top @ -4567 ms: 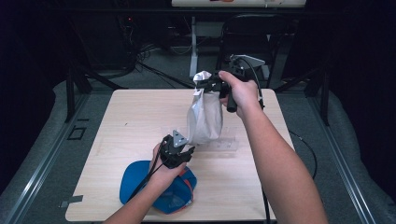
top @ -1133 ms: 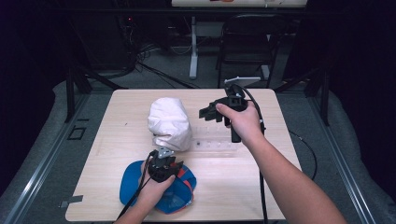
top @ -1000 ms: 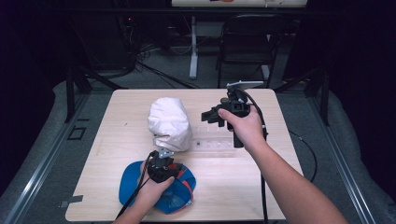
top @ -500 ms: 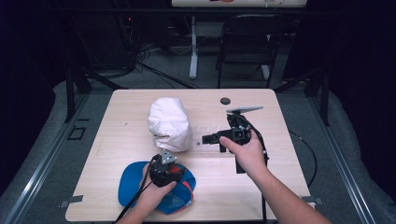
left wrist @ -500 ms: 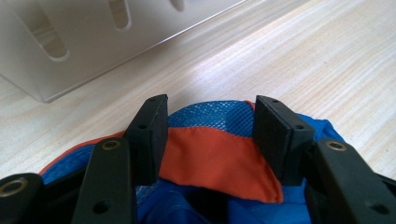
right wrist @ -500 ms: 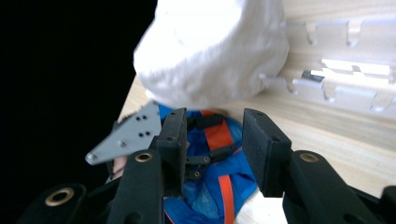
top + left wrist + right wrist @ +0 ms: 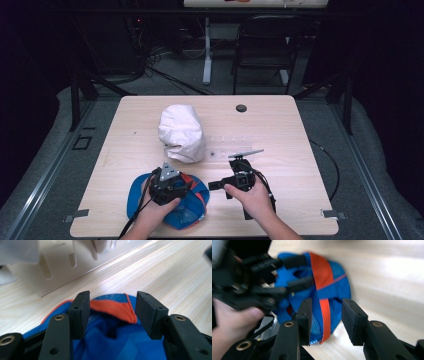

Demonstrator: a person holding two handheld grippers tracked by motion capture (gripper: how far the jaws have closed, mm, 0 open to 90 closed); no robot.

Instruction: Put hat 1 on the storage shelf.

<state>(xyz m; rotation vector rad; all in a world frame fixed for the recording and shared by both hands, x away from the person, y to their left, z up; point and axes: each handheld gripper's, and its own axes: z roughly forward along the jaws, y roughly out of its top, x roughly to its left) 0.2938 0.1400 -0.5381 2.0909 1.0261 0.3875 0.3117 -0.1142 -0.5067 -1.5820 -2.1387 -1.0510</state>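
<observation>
Crumpled blue fabric bag with orange trim lies right under the left gripper, whose jaws stand spread over its orange rim, nothing pinched. Right gripper points at it from the side, jaws also apart, orange strap between them. We judge the risk: closing on a single loose layer, so fabric slips or bunches. Beyond both grippers, the white cloth sack on the wooden table sits near; a wide lift could snag it.
</observation>
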